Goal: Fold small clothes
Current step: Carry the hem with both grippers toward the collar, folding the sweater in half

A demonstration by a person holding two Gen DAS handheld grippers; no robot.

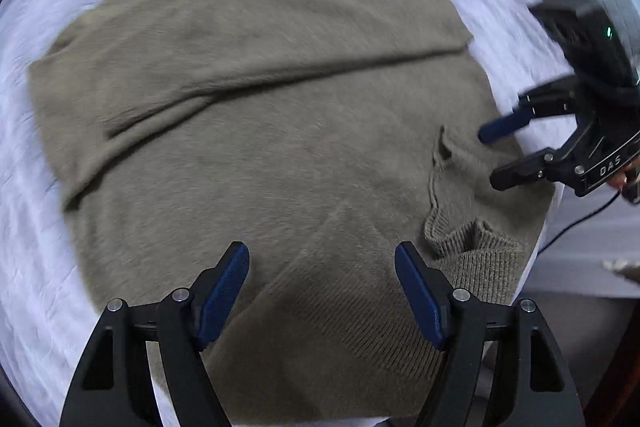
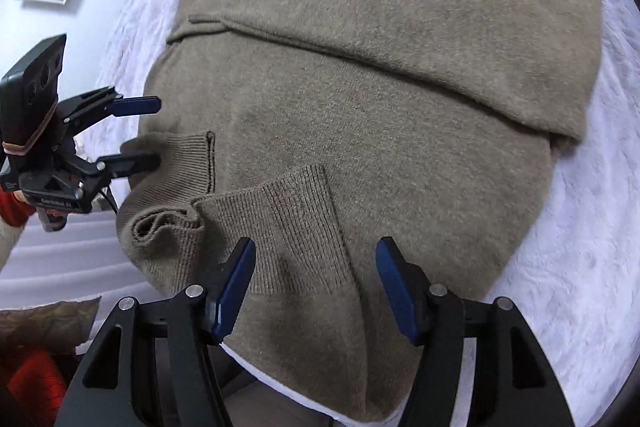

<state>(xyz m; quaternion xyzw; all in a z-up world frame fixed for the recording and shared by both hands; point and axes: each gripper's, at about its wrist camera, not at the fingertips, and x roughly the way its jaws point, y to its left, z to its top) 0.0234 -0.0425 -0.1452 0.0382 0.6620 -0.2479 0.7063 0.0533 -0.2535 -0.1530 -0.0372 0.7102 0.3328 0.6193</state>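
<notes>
ribbed cuffs (image 2: 296,211) lie nearest, sleeves laid across the olive sweater (image 2: 360,87), spread flat on the white bed (image 2: 580,227), probably to narrow it for folding. left hand-held gripper (image 1: 322,291) and right hand-held gripper (image 2: 316,283) both hover released, grasping nothing.

I read soft, even daylight in both wrist views, with no glare. The left view is smeared by motion blur across the fuzzy olive-brown knitted sweater (image 1: 256,115), sharper near my tongs. The right view is crisper, its knit ribs clear. Fisheye bending curves the white quilted bedcover (image 2: 580,267) towards dark vignetted corners.
</notes>
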